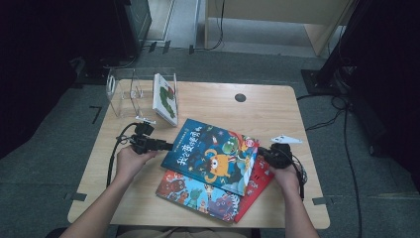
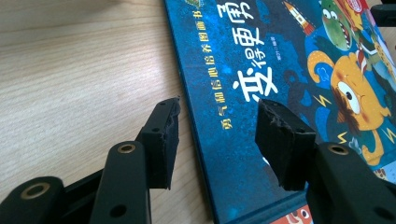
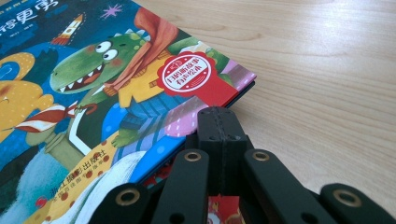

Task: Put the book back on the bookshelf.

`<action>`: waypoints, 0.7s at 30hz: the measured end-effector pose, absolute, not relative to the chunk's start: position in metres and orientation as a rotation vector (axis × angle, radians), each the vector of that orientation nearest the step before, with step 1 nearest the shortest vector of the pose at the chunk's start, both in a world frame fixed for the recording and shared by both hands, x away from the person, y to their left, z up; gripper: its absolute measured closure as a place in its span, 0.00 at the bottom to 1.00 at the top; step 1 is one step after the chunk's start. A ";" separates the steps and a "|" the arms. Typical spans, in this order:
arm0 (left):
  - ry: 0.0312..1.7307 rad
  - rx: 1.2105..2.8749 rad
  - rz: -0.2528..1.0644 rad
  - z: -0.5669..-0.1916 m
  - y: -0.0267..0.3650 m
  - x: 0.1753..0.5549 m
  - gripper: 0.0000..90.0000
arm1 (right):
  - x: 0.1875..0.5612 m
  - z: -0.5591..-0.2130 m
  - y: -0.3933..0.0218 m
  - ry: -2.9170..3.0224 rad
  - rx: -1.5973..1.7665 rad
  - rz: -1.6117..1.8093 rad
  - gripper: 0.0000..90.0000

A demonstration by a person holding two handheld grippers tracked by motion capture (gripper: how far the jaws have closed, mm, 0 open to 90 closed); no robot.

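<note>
A blue picture book (image 1: 213,156) with an orange monster lies on top of a pile in the middle of the table. My left gripper (image 1: 167,146) is at the book's left edge. In the left gripper view its jaws (image 2: 217,135) stand open astride the blue book (image 2: 280,60): one jaw is over the bare wood, the other over the cover. No pad presses on the book. My right gripper (image 1: 261,153) is at the book's right edge. In the right gripper view it (image 3: 219,126) is shut with nothing between its jaws, its tip right at the corner of the blue book (image 3: 93,93).
Under the blue book lie a second colourful book (image 1: 198,196) and a red one (image 1: 255,191). At the back left a clear stand (image 1: 124,91) holds a white book (image 1: 165,98) upright. A small round hole (image 1: 240,97) sits in the wooden table (image 1: 277,114).
</note>
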State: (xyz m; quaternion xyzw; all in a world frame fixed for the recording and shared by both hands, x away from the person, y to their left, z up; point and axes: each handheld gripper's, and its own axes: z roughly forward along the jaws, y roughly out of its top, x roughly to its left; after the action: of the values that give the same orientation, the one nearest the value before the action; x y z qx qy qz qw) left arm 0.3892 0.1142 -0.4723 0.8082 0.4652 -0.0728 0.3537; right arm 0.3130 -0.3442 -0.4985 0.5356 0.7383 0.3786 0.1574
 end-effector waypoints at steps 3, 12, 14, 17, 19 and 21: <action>1.216 2.081 -0.194 -0.474 0.117 0.388 0.55 | 0.316 -0.498 -0.342 2.113 1.531 1.076 1.00; 1.221 2.076 -0.191 -0.475 0.119 0.386 0.55 | 0.320 -0.496 -0.338 2.107 1.530 1.068 1.00; 1.216 2.070 -0.187 -0.475 0.120 0.386 0.55 | 0.319 -0.494 -0.340 2.082 1.537 1.067 1.00; 1.218 2.075 -0.178 -0.475 0.120 0.386 0.54 | 0.317 -0.490 -0.342 2.051 1.545 1.078 1.00; 1.221 2.074 -0.179 -0.476 0.120 0.387 0.54 | 0.316 -0.490 -0.343 2.049 1.540 1.076 1.00; 1.231 2.083 -0.172 -0.478 0.120 0.388 0.54 | 0.315 -0.486 -0.340 2.034 1.543 1.072 1.00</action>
State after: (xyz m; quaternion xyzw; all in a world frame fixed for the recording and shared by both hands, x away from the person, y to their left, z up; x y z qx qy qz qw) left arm 0.3881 0.1200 -0.4785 0.8043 0.4754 -0.0665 0.3504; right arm 0.3146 -0.3397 -0.4863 0.5475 0.7219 0.3806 0.1850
